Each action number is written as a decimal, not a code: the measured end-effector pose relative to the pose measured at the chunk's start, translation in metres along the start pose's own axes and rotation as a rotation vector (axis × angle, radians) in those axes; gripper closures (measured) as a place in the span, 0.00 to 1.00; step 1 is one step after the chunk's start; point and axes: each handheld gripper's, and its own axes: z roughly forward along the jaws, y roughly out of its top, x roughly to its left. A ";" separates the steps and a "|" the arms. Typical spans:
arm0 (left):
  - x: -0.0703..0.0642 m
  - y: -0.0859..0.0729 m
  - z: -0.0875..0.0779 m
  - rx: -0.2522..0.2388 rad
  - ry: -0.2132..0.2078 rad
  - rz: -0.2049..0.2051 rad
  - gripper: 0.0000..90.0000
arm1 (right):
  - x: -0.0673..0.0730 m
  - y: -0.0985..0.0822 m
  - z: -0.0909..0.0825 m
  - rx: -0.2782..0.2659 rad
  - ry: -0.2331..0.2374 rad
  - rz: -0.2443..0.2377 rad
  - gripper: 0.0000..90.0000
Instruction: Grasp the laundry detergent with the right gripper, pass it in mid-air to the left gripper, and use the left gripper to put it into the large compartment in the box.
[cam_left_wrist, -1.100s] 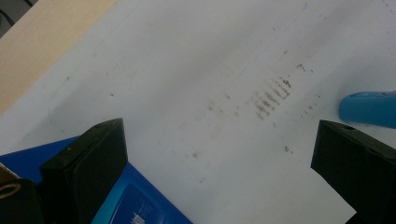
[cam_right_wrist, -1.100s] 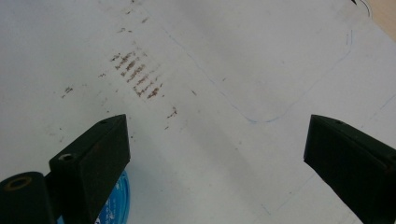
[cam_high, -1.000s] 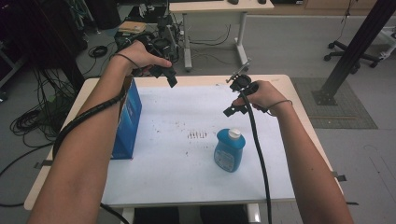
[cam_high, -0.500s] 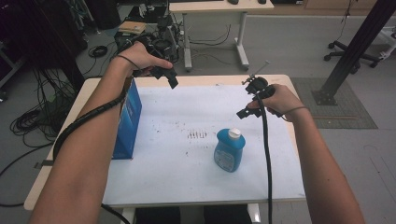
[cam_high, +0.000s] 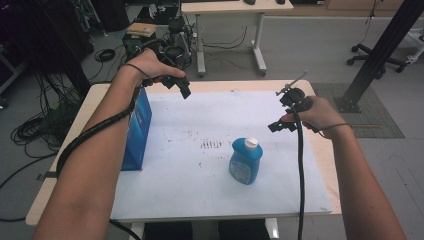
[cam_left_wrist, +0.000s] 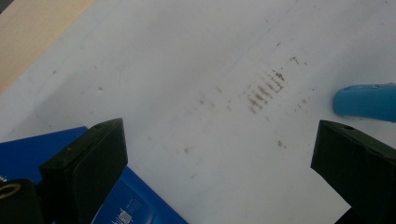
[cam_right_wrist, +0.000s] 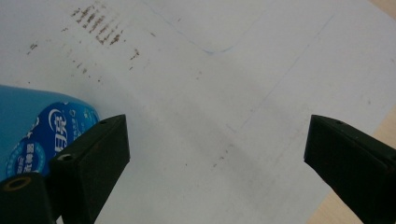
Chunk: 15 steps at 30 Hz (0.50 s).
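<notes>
We see the bottle (cam_high: 245, 161) standing upright on the white sheet (cam_high: 200, 190) that covers the bench (cam_high: 327, 150), a little toward five o'clock from the sheet's middle, its white cap (cam_high: 251, 143) on top. Nothing touches it. A patch of small brown marks (cam_high: 211, 145) lies on the sheet just at ten o'clock from the bottle.

Our right hand-held gripper (cam_high: 278, 125) hangs above the sheet at about two o'clock from the bottle, near it but apart. In the right gripper view its jaws stand spread wide with bare sheet between them, and the bottle's blue body (cam_right_wrist: 42, 126) with its printed label sits at nine o'clock, beside and partly behind the nearer jaw.

Our left hand-held gripper (cam_high: 184, 89) is held over the far edge of the sheet, at about eleven o'clock from the bottle and well apart from it. In the left gripper view its jaws are likewise spread wide, holding nothing; the brown marks (cam_left_wrist: 264, 91) show between them, and an edge of the bottle (cam_left_wrist: 366, 101) sits at three o'clock.

A blue box (cam_high: 136, 131) stands upright at the sheet's nine o'clock edge, under our left forearm (cam_high: 95, 145), well apart from the bottle.
</notes>
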 end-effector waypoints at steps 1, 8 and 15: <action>0.000 0.000 0.000 0.000 0.000 0.000 0.04 | 0.000 -0.008 -0.004 0.001 -0.004 0.004 0.08; -0.001 -0.003 -0.002 0.000 0.001 0.001 0.04 | 0.001 -0.030 -0.013 -0.009 -0.014 0.015 0.08; -0.003 -0.006 -0.004 -0.003 -0.001 0.004 0.04 | 0.005 -0.054 -0.018 -0.038 0.001 0.036 0.08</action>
